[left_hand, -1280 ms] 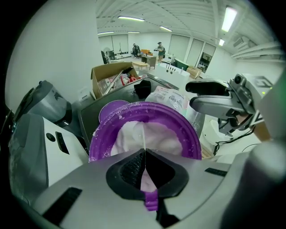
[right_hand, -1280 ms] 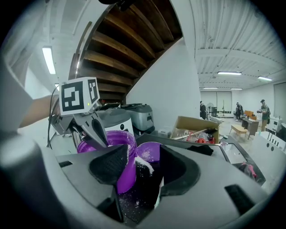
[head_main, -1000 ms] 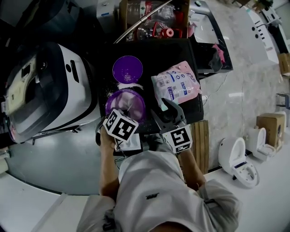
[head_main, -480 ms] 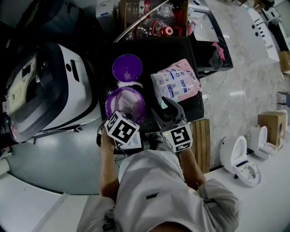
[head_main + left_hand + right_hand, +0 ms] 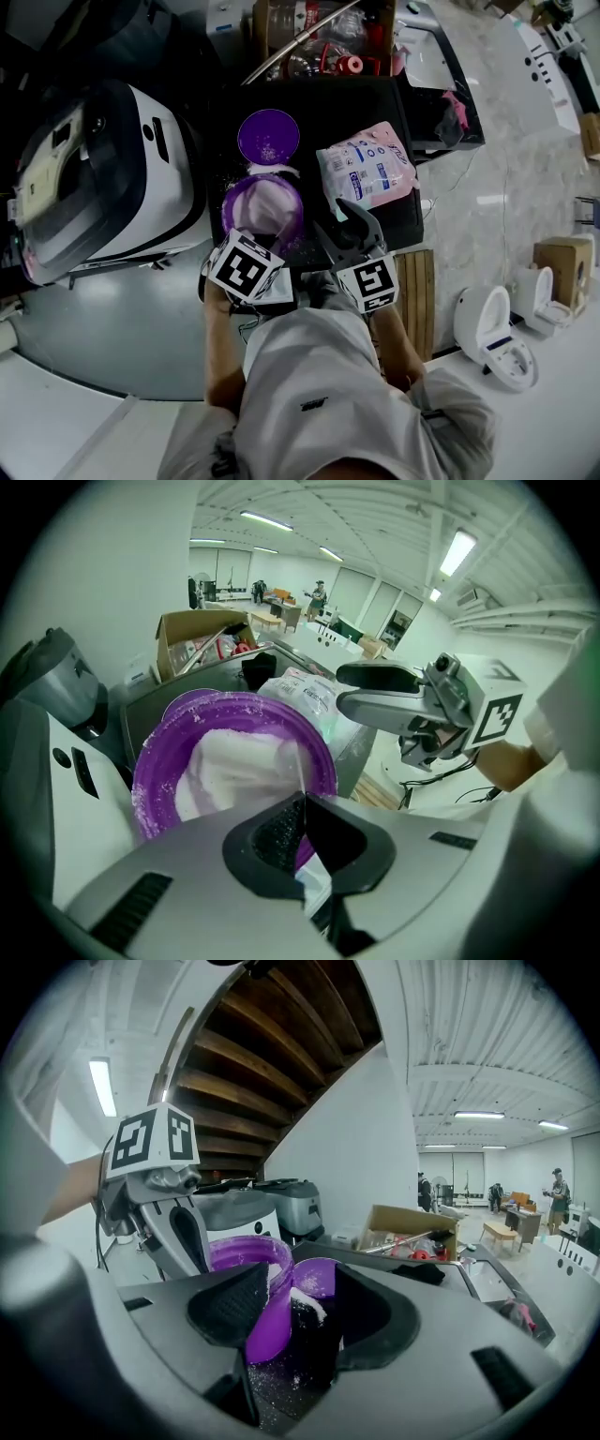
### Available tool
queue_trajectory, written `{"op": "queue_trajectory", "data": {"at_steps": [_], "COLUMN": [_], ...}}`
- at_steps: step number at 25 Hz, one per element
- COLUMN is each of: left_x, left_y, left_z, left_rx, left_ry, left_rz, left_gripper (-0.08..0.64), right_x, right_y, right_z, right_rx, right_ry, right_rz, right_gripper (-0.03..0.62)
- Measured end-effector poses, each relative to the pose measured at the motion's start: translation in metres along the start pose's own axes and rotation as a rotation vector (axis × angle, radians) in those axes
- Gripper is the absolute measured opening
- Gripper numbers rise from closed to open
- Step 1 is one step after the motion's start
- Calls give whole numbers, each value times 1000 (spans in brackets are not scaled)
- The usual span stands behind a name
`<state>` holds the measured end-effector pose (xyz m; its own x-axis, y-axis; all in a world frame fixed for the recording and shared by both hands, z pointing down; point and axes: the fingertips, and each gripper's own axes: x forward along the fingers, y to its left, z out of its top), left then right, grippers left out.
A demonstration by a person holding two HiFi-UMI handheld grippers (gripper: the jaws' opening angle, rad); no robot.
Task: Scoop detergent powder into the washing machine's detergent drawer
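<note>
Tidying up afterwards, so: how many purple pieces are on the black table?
2. The open purple tub, holding white powder, stands at the table's near edge in front of the person. The purple lid lies flat just beyond it. More could be hidden under the grippers.

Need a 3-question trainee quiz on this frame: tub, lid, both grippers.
1. True or false: the lid sits on the tub.
2. The right gripper's fingers are: A) shut on the bag; B) apart, empty; C) shut on the lid.
3. Fill in: the left gripper is shut on what looks like a thin clear scoop dipped in the tub's white ____.
Key: 1 false; 2 B; 3 powder.
</note>
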<state>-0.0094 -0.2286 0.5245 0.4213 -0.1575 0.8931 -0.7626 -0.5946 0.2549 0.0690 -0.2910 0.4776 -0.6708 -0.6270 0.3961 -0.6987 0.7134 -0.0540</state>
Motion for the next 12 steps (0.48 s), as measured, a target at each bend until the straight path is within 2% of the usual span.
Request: {"op": "queue_trajectory", "data": {"at_steps": [12], "left_x": [-15], "left_y": [-9], "left_z": [-5], "left_rx": [-135], "left_ry": [-175], "left_rz": [-90], "left_gripper": [15], "right_x": [2], "right_y": [16], "right_z": [3], "right_rx": [-19], "right_ry": [8], "right_rz": [19], "right_gripper": [221]}}
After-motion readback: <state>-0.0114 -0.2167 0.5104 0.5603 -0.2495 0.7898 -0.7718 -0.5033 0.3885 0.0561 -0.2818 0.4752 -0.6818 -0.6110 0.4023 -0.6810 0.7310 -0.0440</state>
